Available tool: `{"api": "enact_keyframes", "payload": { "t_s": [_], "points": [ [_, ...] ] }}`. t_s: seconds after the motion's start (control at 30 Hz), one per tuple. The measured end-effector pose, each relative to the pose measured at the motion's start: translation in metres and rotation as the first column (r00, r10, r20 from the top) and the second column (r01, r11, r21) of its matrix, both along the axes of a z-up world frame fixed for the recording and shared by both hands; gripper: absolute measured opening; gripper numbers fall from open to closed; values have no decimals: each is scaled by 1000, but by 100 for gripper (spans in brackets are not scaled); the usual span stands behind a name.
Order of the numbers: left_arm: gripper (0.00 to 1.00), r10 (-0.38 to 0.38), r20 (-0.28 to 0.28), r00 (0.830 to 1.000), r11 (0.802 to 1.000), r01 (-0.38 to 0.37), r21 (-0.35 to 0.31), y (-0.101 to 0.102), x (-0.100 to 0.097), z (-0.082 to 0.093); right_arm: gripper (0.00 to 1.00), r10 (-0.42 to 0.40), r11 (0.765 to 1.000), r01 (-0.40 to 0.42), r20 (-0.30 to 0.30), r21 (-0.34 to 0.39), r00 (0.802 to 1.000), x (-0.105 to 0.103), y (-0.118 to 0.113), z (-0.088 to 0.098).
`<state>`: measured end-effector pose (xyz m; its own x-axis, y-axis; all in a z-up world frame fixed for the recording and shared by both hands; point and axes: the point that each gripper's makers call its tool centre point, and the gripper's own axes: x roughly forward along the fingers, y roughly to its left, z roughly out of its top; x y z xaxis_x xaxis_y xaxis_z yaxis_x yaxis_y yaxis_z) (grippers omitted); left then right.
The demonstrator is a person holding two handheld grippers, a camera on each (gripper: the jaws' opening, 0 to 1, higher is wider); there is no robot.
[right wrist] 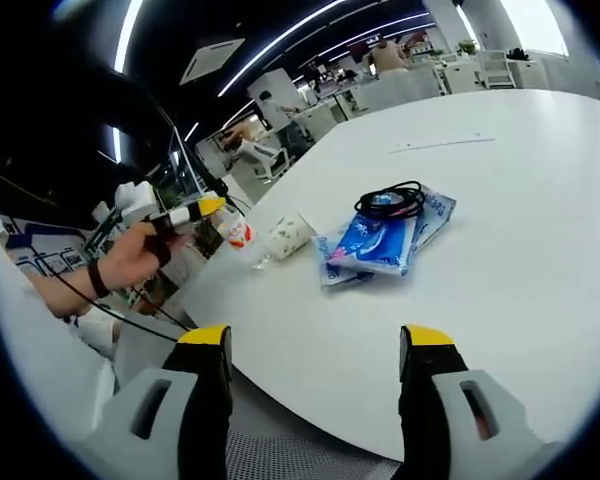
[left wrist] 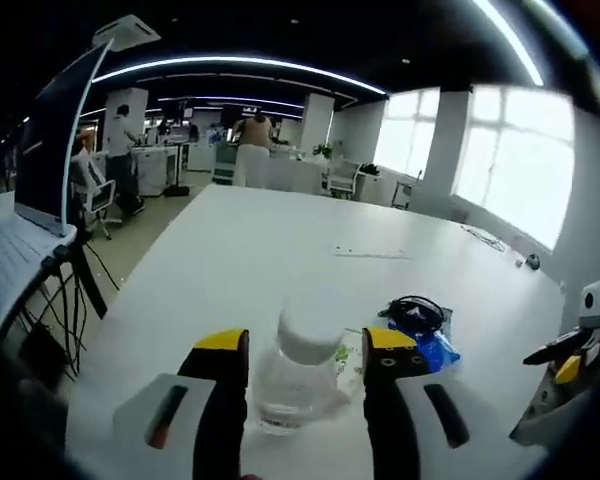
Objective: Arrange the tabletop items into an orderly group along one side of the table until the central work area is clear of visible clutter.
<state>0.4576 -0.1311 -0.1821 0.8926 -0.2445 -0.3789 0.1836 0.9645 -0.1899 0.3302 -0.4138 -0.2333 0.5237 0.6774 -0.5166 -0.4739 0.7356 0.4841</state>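
A clear plastic bottle (left wrist: 298,372) with a white cap sits between the yellow-tipped jaws of the left claw (left wrist: 305,345) near the edge of the white desk (left wrist: 280,250); the jaws flank its sides closely, though whether they are truly clamped on it cannot be told from the left gripper view. The right claw (right wrist: 315,340) hangs wide open and empty above the desk's near rim, well apart from everything. In the right gripper view the left claw (right wrist: 195,215) comes in from the left in a person's hand (right wrist: 130,255), meeting the bottle (right wrist: 242,238) at the desk edge, just beside a crumpled paper cup (right wrist: 288,237). Further in lie blue tissue packs (right wrist: 380,240), overlapping one another, with a coiled black cable (right wrist: 392,200) on top of them. The likely hazard is the bottle itself: thin-walled and apparently almost empty, it could buckle or squirt free under a hard squeeze, or tip off the edge it stands so near, and a sweep sideways might knock the cup over. The loose cable could also slide off the packs if they are shifted. The right gripper view reveals the bottle's red-and-white label and the cup; the left gripper view instead offers the long bare stretch of desk beyond, a laptop (left wrist: 40,200) on a stand to the side, and the cable (left wrist: 412,308) and packs (left wrist: 428,340) just past the right-hand jaw.
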Motion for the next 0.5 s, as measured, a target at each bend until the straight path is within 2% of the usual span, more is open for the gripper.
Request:
{"api": "enact_keyframes", "payload": {
  "t_s": [0.1, 0.23, 0.5],
  "points": [
    [37, -9, 7, 1000, 1000, 9, -2, -1, 2, 2, 67, 1, 1000, -1, -1, 0, 1000, -1, 0, 0],
    [23, -20, 5, 1000, 1000, 20, 16, -1, 0, 0, 67, 3, 1000, -3, -1, 1, 1000, -2, 0, 0],
    [22, -71, -4, 997, 997, 71, 37, -1, -3, 1, 67, 4, 1000, -4, 0, 1, 1000, -3, 1, 1]
  ]
}}
